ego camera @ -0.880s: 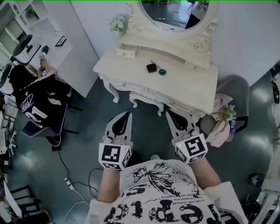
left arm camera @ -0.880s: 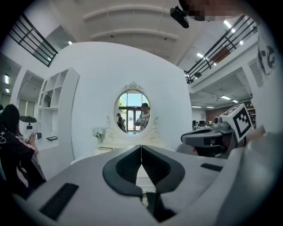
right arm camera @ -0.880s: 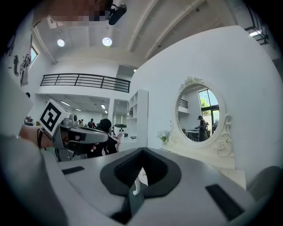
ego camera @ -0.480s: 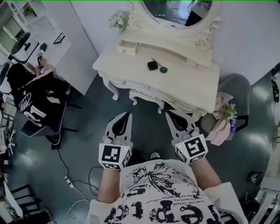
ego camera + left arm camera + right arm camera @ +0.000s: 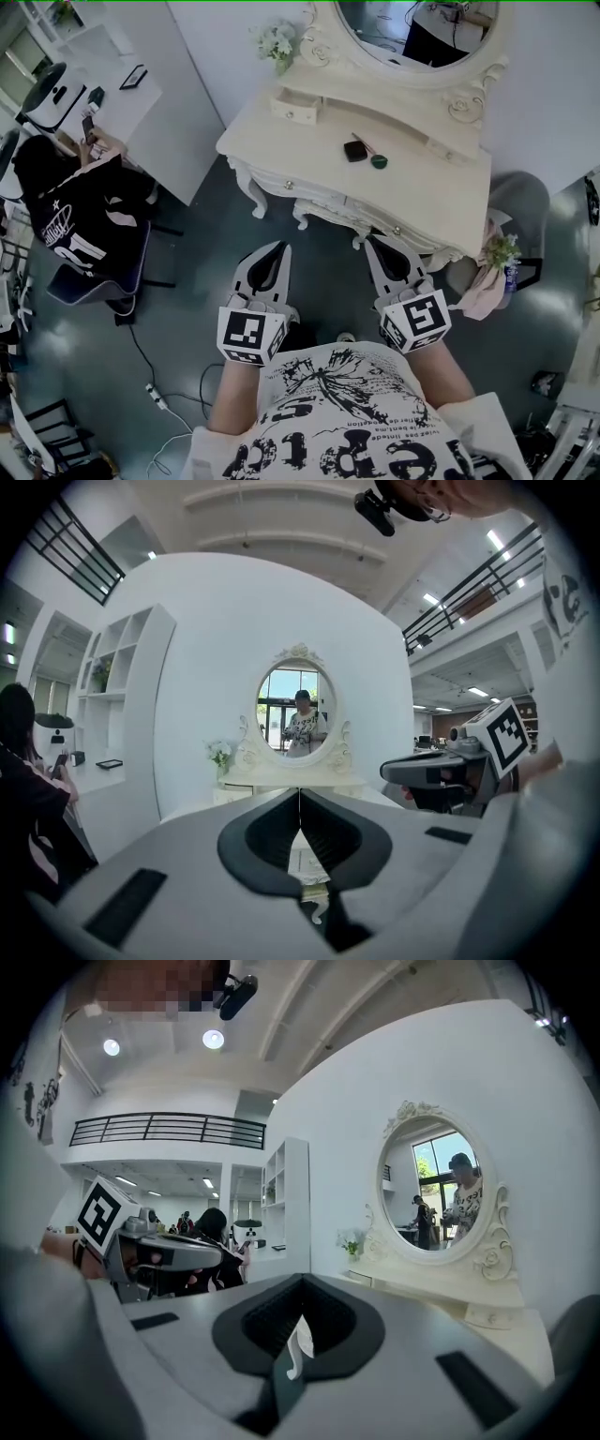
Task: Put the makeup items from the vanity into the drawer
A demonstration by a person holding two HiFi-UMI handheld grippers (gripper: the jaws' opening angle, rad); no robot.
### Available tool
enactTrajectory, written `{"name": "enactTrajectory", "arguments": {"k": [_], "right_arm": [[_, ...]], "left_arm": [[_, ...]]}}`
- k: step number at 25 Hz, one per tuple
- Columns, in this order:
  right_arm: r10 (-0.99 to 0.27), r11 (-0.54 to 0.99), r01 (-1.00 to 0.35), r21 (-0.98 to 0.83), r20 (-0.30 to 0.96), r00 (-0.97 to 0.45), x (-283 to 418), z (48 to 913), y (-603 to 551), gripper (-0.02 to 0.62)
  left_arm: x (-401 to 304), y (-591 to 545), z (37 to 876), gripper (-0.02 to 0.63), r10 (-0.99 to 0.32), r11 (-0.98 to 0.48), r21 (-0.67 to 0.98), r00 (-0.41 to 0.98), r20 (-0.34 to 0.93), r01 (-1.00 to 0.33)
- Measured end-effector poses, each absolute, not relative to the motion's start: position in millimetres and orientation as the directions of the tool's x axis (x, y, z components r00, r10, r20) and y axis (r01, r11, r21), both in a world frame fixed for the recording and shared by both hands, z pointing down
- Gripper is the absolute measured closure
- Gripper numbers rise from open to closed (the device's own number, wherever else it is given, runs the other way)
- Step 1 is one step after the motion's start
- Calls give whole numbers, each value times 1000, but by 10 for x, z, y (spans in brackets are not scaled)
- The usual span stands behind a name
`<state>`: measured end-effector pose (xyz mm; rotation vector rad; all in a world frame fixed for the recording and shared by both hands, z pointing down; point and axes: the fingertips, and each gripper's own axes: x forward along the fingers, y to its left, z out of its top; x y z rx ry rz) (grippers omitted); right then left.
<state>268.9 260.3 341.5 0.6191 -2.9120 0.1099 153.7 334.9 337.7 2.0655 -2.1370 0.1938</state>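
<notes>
Both grippers are held level with each other in front of the person's chest, near the vanity point(image 5: 300, 150) but well apart from it, over bare floor.

Left gripper point(image 5: 278, 247): fingers pressed together, tips meeting in a thin line, nothing between them. It points toward the left part of the vanity front.

Right gripper point(image 5: 372, 244): fingers also closed tip to tip and empty. It points toward the right part of the vanity front.

Makeup items lie on the vanity top, near its middle, below the oval mirror point(image 5: 412, 28):
- black compact point(image 5: 354, 150), lying flat
- green round item point(image 5: 379, 161), just right of the compact
- thin stick point(image 5: 364, 142), lying just behind those two; too small to tell whether it is a pencil or a brush

Small drawer point(image 5: 298, 108) on the raised shelf at far left looks pulled out a little. The front drawers point(image 5: 323, 197) under the top sit flush.

Flowers point(image 5: 277, 39) stand at the far left corner. A chair point(image 5: 525, 202) is at the right end. A person point(image 5: 75, 216) sits at a white desk point(image 5: 112, 94), far left.
</notes>
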Motion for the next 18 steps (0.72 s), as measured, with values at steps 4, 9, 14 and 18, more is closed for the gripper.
{"name": "enactTrajectory", "arguments": {"k": [4,9,14,18], "right_arm": [[-448,888,-459,-28,168,-878,2222,3375,2522,584],[-509,854,-519,-26,165,-845,1729,3328,2417,584],[-525,841,-540,-28,197,-828,1396,3419,2272,584],[-538,831,-555,-27,208,-817,1185,3495,1950,584]], "left_arm": [[1002,3300,3328,586,-980,-1,6,2,199,-1000],[419,3220,3310,586,-978,-54,9,54,200,-999],[18,3093,3415,586,-975,-59,41,67,214,-997],[-214,2818,3534,586,-970,-73,53,83,230,-996]]}}
